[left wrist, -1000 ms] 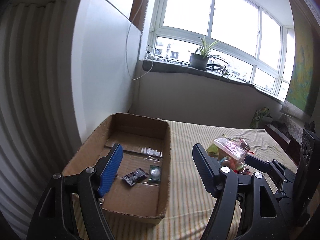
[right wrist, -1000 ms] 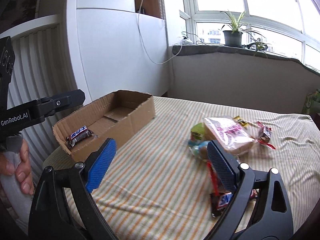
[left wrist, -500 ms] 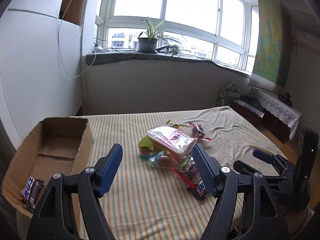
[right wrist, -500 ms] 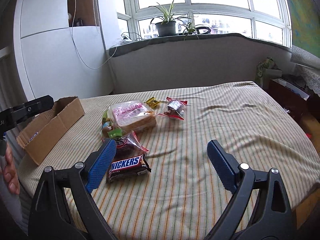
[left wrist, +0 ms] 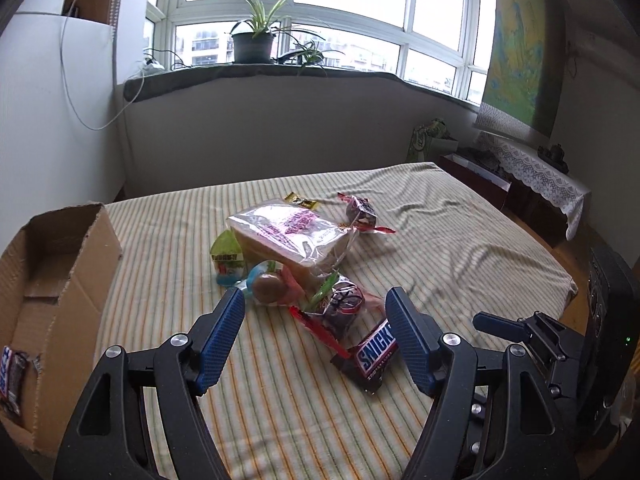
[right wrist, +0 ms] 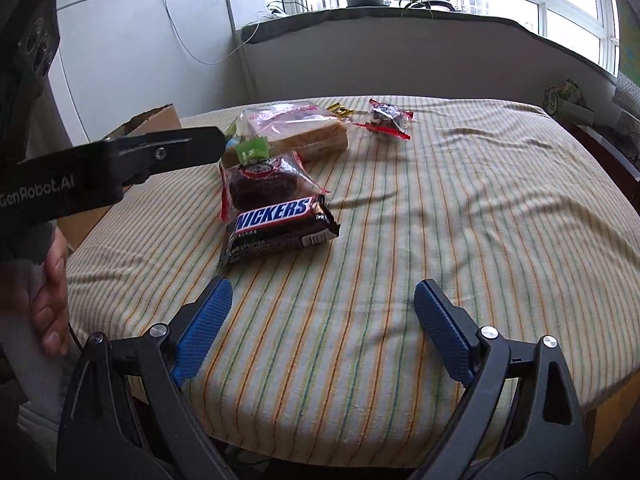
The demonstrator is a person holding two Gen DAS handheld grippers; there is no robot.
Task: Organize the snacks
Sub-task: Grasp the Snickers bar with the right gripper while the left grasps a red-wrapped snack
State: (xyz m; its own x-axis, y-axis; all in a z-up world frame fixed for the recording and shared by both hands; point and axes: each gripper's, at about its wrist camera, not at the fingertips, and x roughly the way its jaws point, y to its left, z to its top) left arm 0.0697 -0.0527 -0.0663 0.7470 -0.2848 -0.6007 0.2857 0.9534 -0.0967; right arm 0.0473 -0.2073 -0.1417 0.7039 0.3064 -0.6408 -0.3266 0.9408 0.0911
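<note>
A pile of snacks lies mid-table on the striped cloth. A Snickers bar (left wrist: pixel 374 354) (right wrist: pixel 276 222) is nearest, behind it a red-edged bag with a dark cake (left wrist: pixel 340 304) (right wrist: pixel 260 184), then a wrapped bread loaf (left wrist: pixel 292 232) (right wrist: pixel 296 128), a green cup snack (left wrist: pixel 228 256) and a small red wrapped sweet (left wrist: pixel 360 212) (right wrist: pixel 386 118). A cardboard box (left wrist: pixel 60 276) at the left holds one Snickers bar (left wrist: pixel 10 376). My left gripper (left wrist: pixel 316 336) is open, just short of the pile. My right gripper (right wrist: pixel 324 328) is open and empty near the front edge.
The table's right edge (left wrist: pixel 568 284) drops to the floor; a sideboard with lace cloth (left wrist: pixel 532 172) stands beyond. A white wall and windowsill with a potted plant (left wrist: pixel 254 40) lie behind. The left tool's arm (right wrist: pixel 108 164) crosses the right wrist view.
Both grippers have swung right, away from the box and toward the snack pile. The left gripper has drawn closer to the pile. Both stay open and empty.
</note>
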